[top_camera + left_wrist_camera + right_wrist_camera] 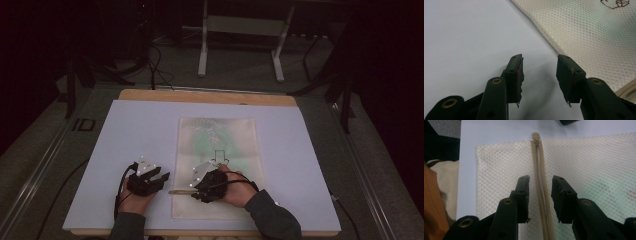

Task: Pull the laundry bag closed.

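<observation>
Right tongs point(540, 195) straddle zipper point(541, 195), seemingly untouched; mesh bag point(599, 162) flat.

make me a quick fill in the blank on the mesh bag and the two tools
1. The right tool has its jaws on either side of the bag's ____.
2. The mesh bag lies on a ____ sheet.
3. The left tool has ____ between its jaws.
4. The zipper is ____ in colour.

Missing words: zipper; white; nothing; beige

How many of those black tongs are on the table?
2. The left tongs hover over bare white sheet beside the mesh bag; the right tongs straddle the bag's zipper.
</observation>
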`<state>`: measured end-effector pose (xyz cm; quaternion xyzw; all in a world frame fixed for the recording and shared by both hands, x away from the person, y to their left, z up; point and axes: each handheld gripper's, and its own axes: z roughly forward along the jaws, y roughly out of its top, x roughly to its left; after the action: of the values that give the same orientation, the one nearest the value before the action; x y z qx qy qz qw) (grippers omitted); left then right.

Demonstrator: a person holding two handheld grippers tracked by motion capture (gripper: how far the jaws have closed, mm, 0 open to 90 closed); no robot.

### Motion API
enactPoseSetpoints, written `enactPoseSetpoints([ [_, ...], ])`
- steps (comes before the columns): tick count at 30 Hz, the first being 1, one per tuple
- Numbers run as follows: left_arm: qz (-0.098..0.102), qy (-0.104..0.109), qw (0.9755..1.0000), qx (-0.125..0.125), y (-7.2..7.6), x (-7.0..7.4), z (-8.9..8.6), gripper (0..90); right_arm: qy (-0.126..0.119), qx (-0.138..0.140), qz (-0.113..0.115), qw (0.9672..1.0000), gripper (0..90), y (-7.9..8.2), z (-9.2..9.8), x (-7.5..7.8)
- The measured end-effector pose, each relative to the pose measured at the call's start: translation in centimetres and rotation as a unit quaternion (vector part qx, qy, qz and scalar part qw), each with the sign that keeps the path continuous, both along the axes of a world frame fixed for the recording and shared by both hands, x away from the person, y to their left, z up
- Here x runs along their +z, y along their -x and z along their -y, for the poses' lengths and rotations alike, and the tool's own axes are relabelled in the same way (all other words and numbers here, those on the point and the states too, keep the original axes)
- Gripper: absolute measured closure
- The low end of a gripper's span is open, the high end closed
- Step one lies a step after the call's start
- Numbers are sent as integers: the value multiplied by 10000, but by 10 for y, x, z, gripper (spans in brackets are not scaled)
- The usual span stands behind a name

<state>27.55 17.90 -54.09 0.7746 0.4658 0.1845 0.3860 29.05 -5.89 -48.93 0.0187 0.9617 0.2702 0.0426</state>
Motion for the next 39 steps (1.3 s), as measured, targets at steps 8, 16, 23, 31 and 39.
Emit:
enactPoseSetpoints([
  [8, -2, 25, 10000, 5, 0, 0, 0, 558, -71, 46, -43, 10000, 692, 1, -14, -4],
  [16, -4, 40, 10000, 4, 0, 0, -1, 557, -206, 35, -58, 9998, 715, 2, -26, -5],
  [23, -18, 55, 10000, 10, 0, 0, -1, 557, -222, 70, -46, 9997, 760, 2, -37, -7],
  [31, -12, 51, 10000, 5, 0, 0, -1, 557, -274, 9, -58, 9996, 769, -1, -47, -11],
  [39, -25, 66, 10000, 9, 0, 0, -1, 556, -267, 44, -93, 9996, 768, -5, -59, -14],
])
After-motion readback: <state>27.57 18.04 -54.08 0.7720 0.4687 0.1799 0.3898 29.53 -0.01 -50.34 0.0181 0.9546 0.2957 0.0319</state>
